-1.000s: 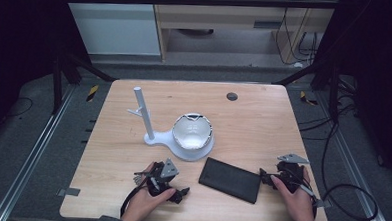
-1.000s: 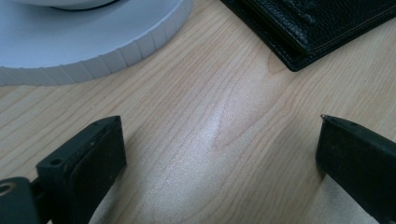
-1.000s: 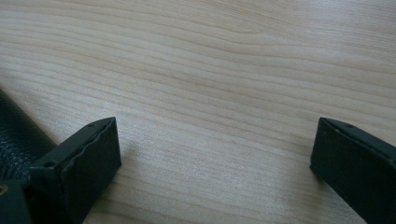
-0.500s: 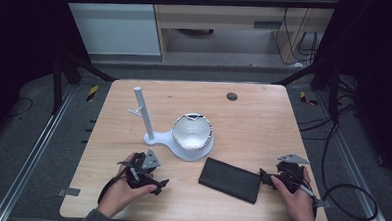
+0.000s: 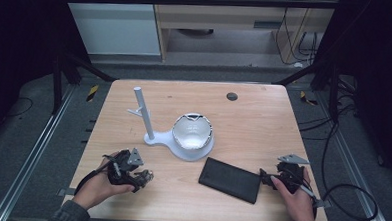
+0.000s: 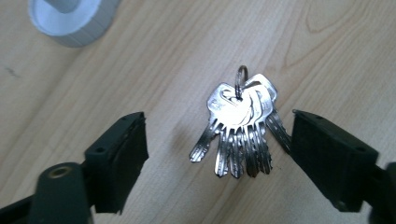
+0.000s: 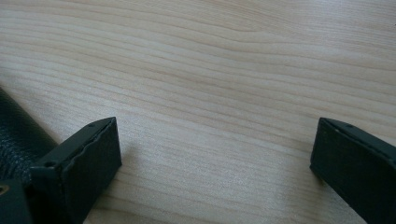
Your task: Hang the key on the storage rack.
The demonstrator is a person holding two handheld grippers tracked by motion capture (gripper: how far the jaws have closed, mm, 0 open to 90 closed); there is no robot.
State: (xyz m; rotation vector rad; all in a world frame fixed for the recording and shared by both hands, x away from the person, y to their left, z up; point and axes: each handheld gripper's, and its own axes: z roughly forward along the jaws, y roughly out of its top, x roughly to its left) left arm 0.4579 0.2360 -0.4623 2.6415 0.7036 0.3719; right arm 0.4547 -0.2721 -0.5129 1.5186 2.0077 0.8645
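A bunch of silver keys (image 6: 240, 135) on a ring lies fanned out on the wooden table (image 5: 253, 128). My left gripper (image 6: 217, 115) straddles it with both pads apart from the keys; its jaws have just been closing and still stand open. In the high view that left gripper (image 5: 142, 177) is near the front left of the table. A black flat case (image 5: 230, 179) lies at the front centre. My right gripper (image 5: 264, 179) stands open at the case's right end, with bare wood between its jaws (image 7: 215, 123); the case (image 7: 14, 135) is beside the left one.
A white stand with an upright post (image 5: 143, 113) and a white cup-shaped part (image 5: 193, 133) sits mid-table, behind the case. A small dark disc (image 5: 231, 96) lies near the far edge. The table's front edge is close to both hands.
My left hand has moved left across the front of the table, away from the case. The right hand has stayed where it was.
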